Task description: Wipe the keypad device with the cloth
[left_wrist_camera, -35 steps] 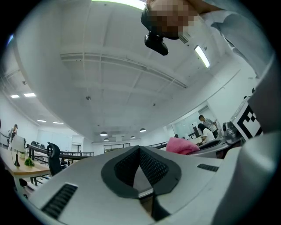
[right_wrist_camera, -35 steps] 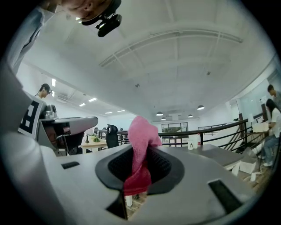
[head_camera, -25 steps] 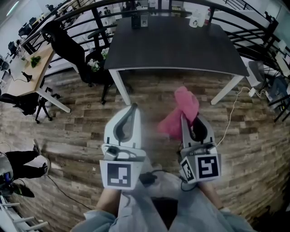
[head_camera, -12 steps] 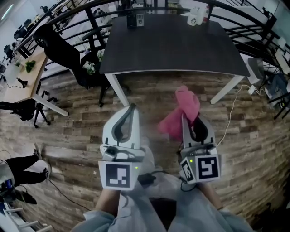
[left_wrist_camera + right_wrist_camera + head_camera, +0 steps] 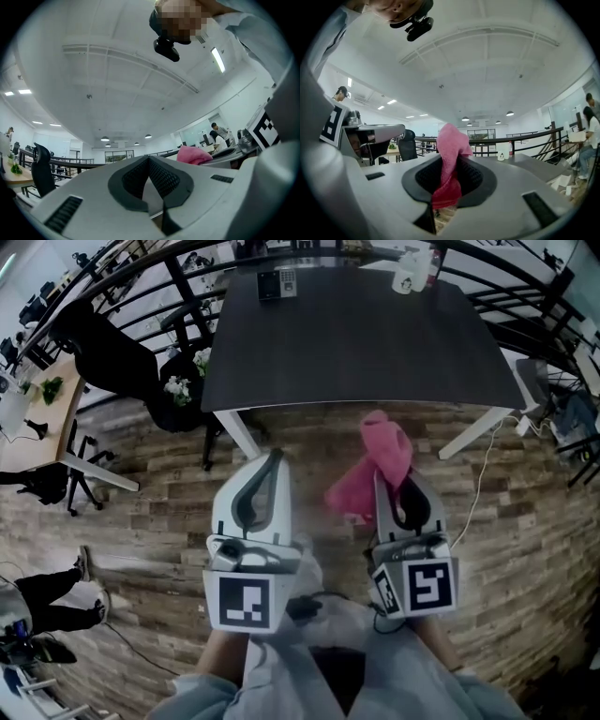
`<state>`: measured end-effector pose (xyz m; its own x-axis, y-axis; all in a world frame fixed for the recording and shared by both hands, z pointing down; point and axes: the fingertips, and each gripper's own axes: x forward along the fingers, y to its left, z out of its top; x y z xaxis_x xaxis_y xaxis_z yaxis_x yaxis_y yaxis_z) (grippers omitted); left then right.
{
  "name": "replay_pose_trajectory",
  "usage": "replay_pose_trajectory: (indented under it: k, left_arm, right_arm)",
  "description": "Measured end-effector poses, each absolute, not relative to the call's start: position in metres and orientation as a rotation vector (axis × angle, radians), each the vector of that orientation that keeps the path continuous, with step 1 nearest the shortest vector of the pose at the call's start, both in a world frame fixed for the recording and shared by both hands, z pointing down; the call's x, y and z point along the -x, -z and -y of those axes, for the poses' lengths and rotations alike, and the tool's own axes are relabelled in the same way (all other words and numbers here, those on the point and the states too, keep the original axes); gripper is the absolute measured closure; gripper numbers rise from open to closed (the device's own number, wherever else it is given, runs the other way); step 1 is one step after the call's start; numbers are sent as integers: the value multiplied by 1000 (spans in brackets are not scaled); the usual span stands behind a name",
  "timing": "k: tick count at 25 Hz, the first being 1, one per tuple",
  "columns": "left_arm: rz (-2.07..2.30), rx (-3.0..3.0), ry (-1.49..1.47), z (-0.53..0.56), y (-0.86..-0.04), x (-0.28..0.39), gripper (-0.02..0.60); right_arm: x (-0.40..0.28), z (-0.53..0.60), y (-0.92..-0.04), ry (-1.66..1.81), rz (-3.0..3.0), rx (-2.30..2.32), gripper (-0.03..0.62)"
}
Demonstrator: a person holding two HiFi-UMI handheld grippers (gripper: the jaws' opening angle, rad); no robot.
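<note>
Overhead, the head view shows the small black keypad device (image 5: 278, 283) at the far edge of the dark rectangular table (image 5: 356, 352), toward 11 o'clock, well apart from the left gripper (image 5: 275, 460) and the right gripper (image 5: 389, 488), both over wood flooring. In the left gripper view, the jaws are pressed together on nothing. In the right gripper view, the jaws pinch the crumpled pink cloth (image 5: 451, 136), which pokes toward 12 o'clock. Wiping appears not yet begun; reaching the table remains.

Dark table (image 5: 375, 343), white mug (image 5: 406, 277) on it, black chair (image 5: 103, 345), plank floor (image 5: 525, 521).
</note>
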<state>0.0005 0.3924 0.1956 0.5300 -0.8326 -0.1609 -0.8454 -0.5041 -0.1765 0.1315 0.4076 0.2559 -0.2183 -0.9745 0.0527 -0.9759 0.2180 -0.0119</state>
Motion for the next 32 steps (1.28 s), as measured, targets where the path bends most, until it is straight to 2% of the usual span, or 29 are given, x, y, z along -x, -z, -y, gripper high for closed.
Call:
replay_pose_trajectory:
  k: [19,32]
  left_arm:
    - [-1378,2594,-128,-245,-192,34,580]
    - [-1389,2606,-153,-199,-204,51,580]
  right_arm:
    - [-93,-267,-251,-66,2378,-1968,517]
    - [-84,-221,-258,-91,2351,-1990,516]
